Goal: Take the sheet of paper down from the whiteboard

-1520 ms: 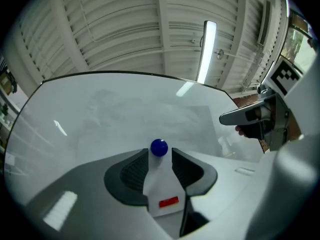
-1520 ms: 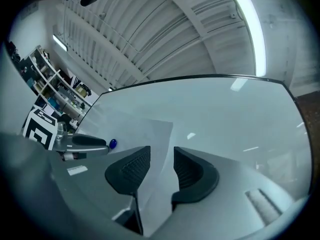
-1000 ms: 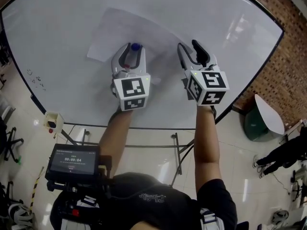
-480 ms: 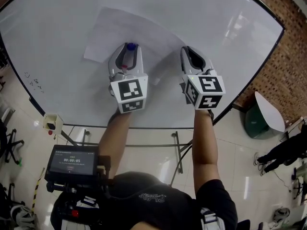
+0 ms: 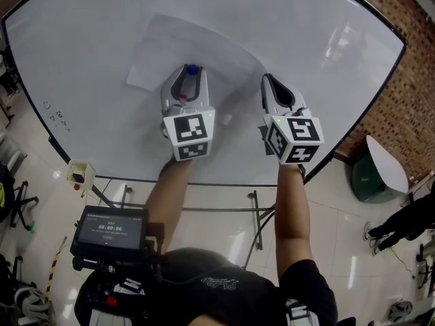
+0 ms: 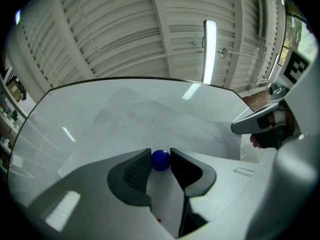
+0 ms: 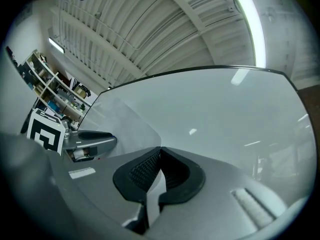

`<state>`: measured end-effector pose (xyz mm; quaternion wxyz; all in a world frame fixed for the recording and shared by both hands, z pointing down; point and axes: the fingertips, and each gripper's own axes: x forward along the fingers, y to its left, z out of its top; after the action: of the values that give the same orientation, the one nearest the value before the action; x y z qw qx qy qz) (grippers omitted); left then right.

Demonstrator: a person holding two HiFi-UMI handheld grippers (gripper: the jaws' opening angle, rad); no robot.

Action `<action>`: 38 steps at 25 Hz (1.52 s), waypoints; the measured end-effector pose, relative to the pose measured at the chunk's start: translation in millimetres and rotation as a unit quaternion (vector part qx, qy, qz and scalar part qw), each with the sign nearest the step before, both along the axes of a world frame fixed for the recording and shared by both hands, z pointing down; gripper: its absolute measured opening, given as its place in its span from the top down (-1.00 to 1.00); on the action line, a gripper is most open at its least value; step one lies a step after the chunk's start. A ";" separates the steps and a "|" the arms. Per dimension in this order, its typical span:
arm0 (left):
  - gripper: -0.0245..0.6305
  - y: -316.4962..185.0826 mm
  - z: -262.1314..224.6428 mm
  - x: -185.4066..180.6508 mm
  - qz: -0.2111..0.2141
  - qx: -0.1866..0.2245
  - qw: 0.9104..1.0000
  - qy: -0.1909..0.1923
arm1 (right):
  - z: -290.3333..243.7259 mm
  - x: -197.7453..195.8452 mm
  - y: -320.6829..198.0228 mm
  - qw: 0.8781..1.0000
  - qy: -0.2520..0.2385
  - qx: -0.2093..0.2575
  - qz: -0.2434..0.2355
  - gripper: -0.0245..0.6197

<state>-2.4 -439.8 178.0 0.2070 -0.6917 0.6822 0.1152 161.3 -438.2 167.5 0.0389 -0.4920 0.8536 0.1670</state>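
Note:
A white sheet of paper (image 5: 170, 46) lies flat on the whiteboard (image 5: 306, 32), pinned by a round blue magnet (image 5: 192, 68). My left gripper (image 5: 192, 73) points at the board with that magnet (image 6: 160, 160) held between its tips, both pads touching it. My right gripper (image 5: 268, 81) is to the right, at the sheet's right edge. In the right gripper view its jaws (image 7: 160, 151) are shut, with a strip of the paper (image 7: 125, 119) pinched between the pads. The printed sheet (image 6: 150, 119) spreads up the board beyond the magnet.
A brick wall (image 5: 408, 80) borders the board on the right. Below it stand a green and white seat (image 5: 377, 172) and a person's legs (image 5: 408, 216). The board's stand (image 5: 255, 212) and a small box (image 5: 78, 173) hang below its lower edge. A screen (image 5: 109, 231) sits on my chest.
The right gripper's jaws went from wide apart to shut on the paper's right edge. The left gripper narrowed slightly around the magnet and stayed in place.

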 end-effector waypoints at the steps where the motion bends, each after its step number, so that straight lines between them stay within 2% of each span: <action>1: 0.55 -1.4 0.7 -1.2 0.000 -0.002 1.000 -0.001 | 1.0 -1.0 -0.7 1.000 -0.004 -0.001 -0.002 0.89; 7: 0.56 -2.0 4.2 4.0 0.004 -0.021 1.000 -0.011 | 3.8 4.9 5.2 1.000 -0.017 -0.004 -0.005 0.89; 13: 0.56 18.4 20.9 4.7 0.011 -0.032 0.999 -0.014 | 21.0 12.8 12.5 0.999 -0.029 -0.021 0.001 0.89; 16: 0.56 34.4 32.1 -16.0 0.021 -0.038 0.999 -0.019 | 35.7 -5.8 20.6 0.999 -0.033 -0.033 0.012 0.89; 19: 0.56 45.8 44.6 -34.7 0.032 -0.048 0.998 -0.020 | 53.6 -22.0 28.0 0.998 -0.029 -0.045 0.030 0.89; 25: 0.56 55.1 65.5 -28.9 0.066 -0.066 0.996 -0.014 | 84.3 -9.7 39.1 0.995 -0.028 -0.064 0.078 0.89; 33: 0.56 68.0 82.0 -20.7 0.090 -0.076 0.993 -0.005 | 125.8 33.3 45.5 0.984 -0.018 -0.093 0.151 0.89; 38: 0.56 95.9 94.2 -39.9 0.107 -0.093 0.990 0.000 | 135.7 12.6 83.5 0.980 0.002 -0.098 0.171 0.89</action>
<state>-42.4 -343.9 272.2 0.1279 -0.7772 0.6119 0.0728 173.9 -354.7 303.2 -0.0406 -0.6313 0.7695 0.0879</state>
